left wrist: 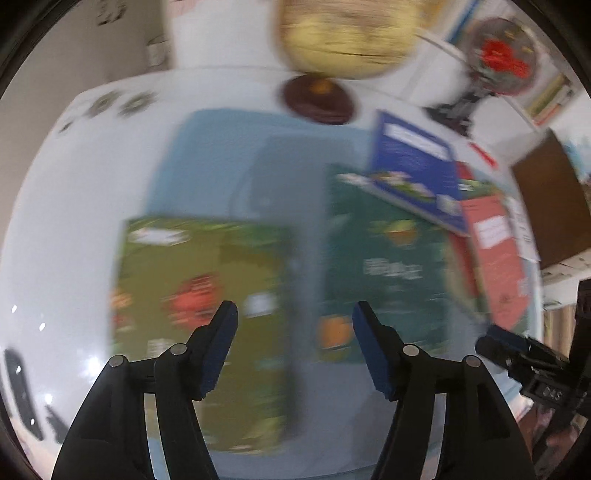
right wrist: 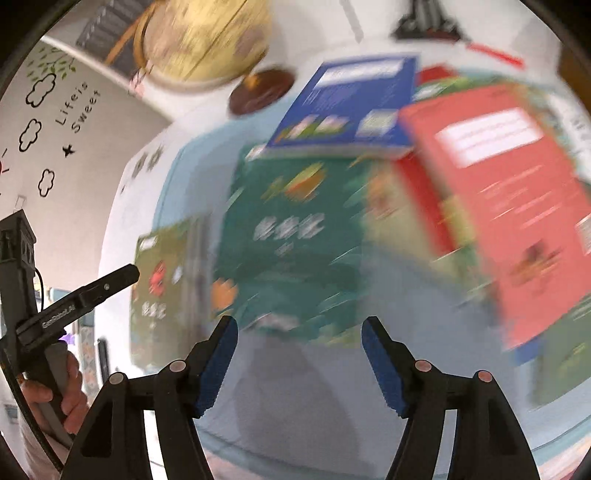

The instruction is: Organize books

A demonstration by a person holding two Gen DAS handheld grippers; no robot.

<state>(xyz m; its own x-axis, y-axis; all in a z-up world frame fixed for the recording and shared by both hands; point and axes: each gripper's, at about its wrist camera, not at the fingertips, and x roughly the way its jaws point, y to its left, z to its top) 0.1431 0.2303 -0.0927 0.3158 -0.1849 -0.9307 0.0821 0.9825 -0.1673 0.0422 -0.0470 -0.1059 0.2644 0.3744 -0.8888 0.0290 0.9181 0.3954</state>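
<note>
books: olive-green book (left wrist: 199,291) lies alone at 9 o'clock of the dark-green book (left wrist: 384,266); blue book (left wrist: 413,166) and red book (left wrist: 495,254) overlap at its 1 to 3 o'clock, on the counter (left wrist: 66,221). left hand-held gripper (left wrist: 294,314) and right hand-held gripper (right wrist: 299,328): jaws apart, nothing between. risk: the slanted pile may slide if nudged; globe (right wrist: 207,33) at 12 o'clock could be knocked.

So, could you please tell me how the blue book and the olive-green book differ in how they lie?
The blue book rests on top of other books, overlapping the dark green one, while the olive-green book lies alone on the mat. The blue book sits skewed near the globe's base; the olive-green book lies straighter, nearer the camera. Both lie flat, cover up.
</note>
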